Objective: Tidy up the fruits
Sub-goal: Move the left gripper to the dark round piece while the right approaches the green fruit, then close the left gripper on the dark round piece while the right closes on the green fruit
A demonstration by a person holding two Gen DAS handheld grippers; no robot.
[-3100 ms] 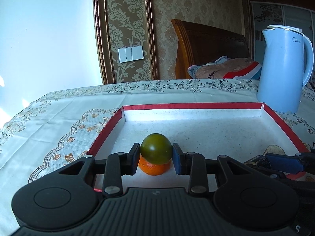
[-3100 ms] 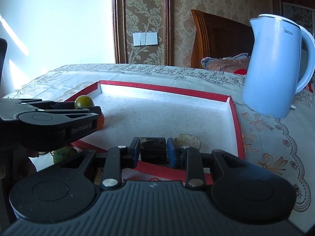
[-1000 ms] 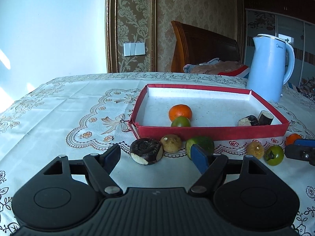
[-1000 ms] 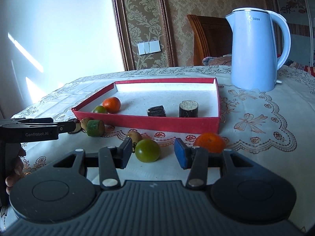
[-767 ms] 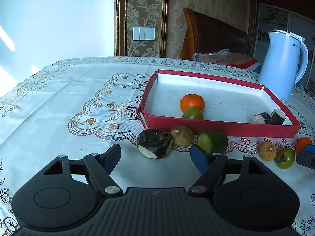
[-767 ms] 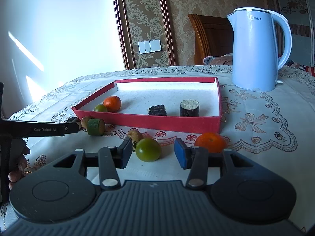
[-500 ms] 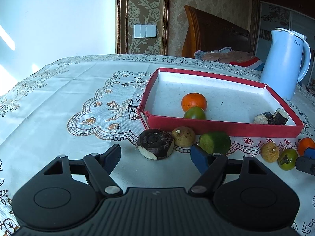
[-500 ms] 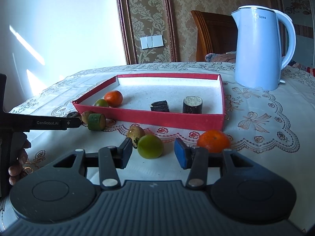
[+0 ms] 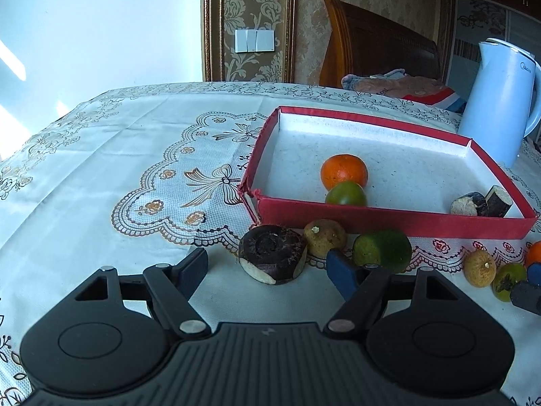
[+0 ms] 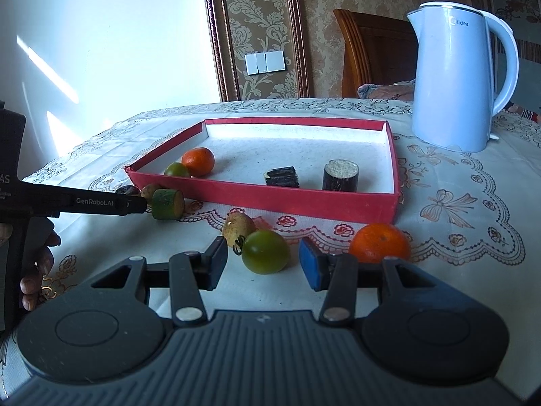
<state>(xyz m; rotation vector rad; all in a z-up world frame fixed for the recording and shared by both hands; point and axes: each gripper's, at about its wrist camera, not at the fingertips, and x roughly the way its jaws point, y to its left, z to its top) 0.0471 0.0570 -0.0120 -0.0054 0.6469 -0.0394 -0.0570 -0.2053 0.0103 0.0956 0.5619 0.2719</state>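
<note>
Right wrist view: table (image 10: 473,203) under lace cloth, blue kettle (image 10: 453,81) at the back, red box (image 10: 263,204) in the middle. Four pieces are in the box: orange (image 10: 198,161) and green fruit (image 10: 176,170) touching at its left end, dark wedge (image 10: 282,176) and dark stub (image 10: 340,175) toward the right. That part looks done.

Six pieces sit outside on the cloth, all near the box front wall. My right gripper (image 10: 260,267) is wide open with the green tomato (image 10: 266,251) between the fingers, not touching; a brown fruit (image 10: 238,226) sits just behind it, a second orange (image 10: 378,243) just beyond the blue pad.

Left wrist view: my left gripper (image 9: 267,272) is also wide open, holding nothing, lined up on the dark round piece (image 9: 273,257). Beside that lie another brown fruit (image 9: 325,237) and a green cut piece (image 9: 382,251), partly behind the blue pad.

My guess: under halfway, both grippers are about to close for the next pair.
</note>
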